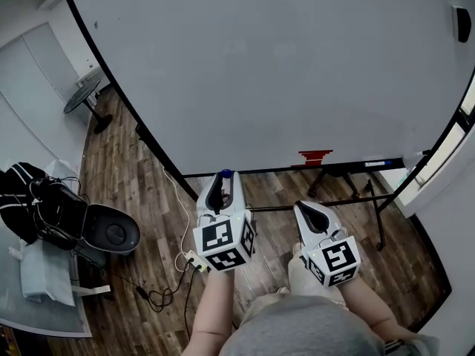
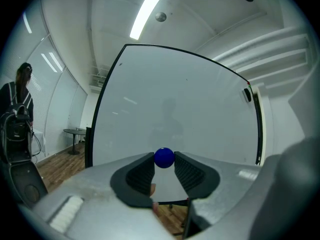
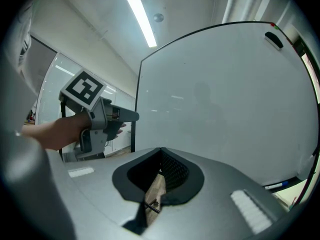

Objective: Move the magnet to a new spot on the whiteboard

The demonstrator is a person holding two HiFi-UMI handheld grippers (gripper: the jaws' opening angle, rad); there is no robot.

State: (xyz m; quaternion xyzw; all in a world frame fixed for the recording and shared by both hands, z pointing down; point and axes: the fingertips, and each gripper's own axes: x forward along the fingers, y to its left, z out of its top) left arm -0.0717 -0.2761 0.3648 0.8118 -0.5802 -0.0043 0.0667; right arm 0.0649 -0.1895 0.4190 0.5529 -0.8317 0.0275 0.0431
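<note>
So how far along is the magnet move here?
Done: the blue magnet is off the whiteboard. In hand: the left hand-held gripper clamps it at its jaw tips, short of the board. Left: set it on a new spot. The right hand-held gripper is shut, empty.

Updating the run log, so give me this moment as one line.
left gripper: shut on round blue magnet | right gripper: shut, empty | large white whiteboard: ahead, magnet not on it

Under you runs a brown wood-plank floor (image 1: 126, 176), and 1 small round black table (image 1: 80, 95) stands on it near the white wall (image 1: 37, 73) at your left. Overhead, 1 long strip light (image 2: 147, 9) glows on the white ceiling (image 2: 200, 9).
</note>
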